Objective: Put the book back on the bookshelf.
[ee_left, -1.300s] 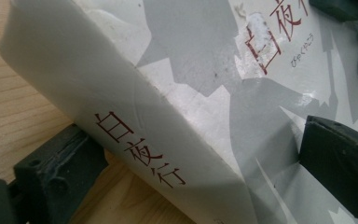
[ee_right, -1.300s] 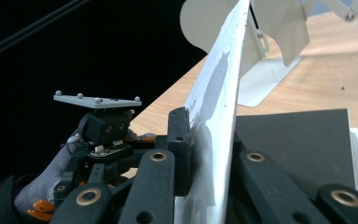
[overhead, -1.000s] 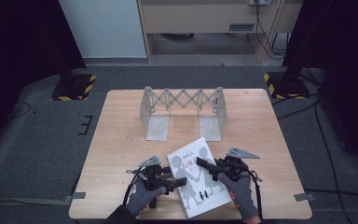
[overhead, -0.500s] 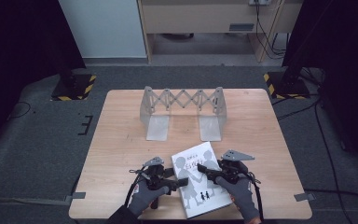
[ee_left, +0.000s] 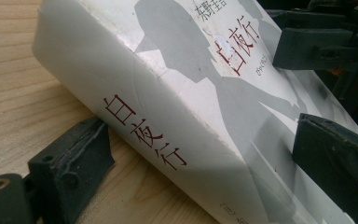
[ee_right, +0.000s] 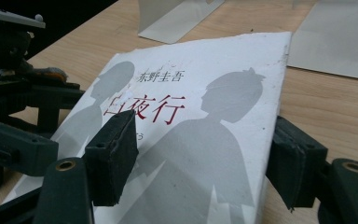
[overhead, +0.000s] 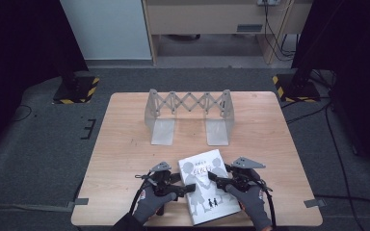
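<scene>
Nearest the person, at the front edge of the pale wooden table (overhead: 125,159), lies a thick white paperback book with grey silhouette figures and red characters on its cover (overhead: 208,190). It sits slightly askew, its spine to the left, between the two gloved hands.

The left gripper (overhead: 180,185) comes in at the spine side. In the left gripper view its jaws stand wide apart, one black pad down on the wood beside the spine (ee_left: 70,158), the other over the cover (ee_left: 335,154); they bracket the book's thickness but do not press it. That side looks lifted a little off the table, though the angle makes this hard to be sure of.

The right gripper (overhead: 217,177) reaches over the opposite long edge. In the right gripper view its jaws are also spread wide, one pad above the cover (ee_right: 114,154), the other beside the page edge (ee_right: 293,163), holding nothing.

As I judge it, the step in hand is taking hold of the book from both sides. The next move calls for both pairs of jaws to close on it, then raise it upright.

Farther back, well apart from the book, stands a clear plastic expandable bookstand with a scissor-lattice back and two flat end plates (overhead: 188,113), empty, the likely place for it.
</scene>
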Demonstrator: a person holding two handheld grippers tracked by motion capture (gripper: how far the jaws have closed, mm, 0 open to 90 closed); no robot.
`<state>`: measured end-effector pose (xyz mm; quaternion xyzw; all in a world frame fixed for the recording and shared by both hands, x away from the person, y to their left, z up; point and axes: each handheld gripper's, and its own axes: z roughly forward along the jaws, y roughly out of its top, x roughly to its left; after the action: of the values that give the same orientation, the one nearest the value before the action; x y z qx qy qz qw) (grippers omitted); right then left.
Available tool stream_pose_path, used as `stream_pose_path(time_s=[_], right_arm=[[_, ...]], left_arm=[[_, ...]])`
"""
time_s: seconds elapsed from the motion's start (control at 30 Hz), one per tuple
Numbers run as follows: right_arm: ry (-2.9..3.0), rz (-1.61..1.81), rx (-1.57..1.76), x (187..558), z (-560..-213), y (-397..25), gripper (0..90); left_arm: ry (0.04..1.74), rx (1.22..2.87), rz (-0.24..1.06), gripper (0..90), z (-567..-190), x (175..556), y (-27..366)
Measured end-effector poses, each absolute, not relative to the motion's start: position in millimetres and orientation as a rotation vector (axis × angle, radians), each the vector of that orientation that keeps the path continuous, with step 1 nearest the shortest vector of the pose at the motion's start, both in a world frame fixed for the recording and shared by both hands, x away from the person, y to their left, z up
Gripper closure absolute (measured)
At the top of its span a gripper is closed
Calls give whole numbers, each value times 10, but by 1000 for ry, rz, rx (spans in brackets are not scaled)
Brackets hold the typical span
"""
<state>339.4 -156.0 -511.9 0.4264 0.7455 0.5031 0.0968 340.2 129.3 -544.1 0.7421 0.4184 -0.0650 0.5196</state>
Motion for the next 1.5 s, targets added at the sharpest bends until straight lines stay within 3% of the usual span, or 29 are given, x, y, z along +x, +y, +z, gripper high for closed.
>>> stream_pose_path(time_s=[0.6, 1.17, 1.4, 1.5], right_arm=[[2206, 1477, 1386, 3399, -5243, -1665, 323], [2133, 1524, 1433, 3397, -5263, -1645, 378], [2118, 1535, 1451, 3423, -5282, -1640, 387], [2086, 1567, 1483, 3430, -5268, -1652, 467]], left_arm=[[1004, 1790, -159, 52, -5434, 3423, 1281], [992, 1814, -131, 0, -5428, 3480, 1202], [1022, 1772, -156, 57, -5437, 3529, 1241], [1042, 1761, -167, 85, -5434, 3538, 1259]])
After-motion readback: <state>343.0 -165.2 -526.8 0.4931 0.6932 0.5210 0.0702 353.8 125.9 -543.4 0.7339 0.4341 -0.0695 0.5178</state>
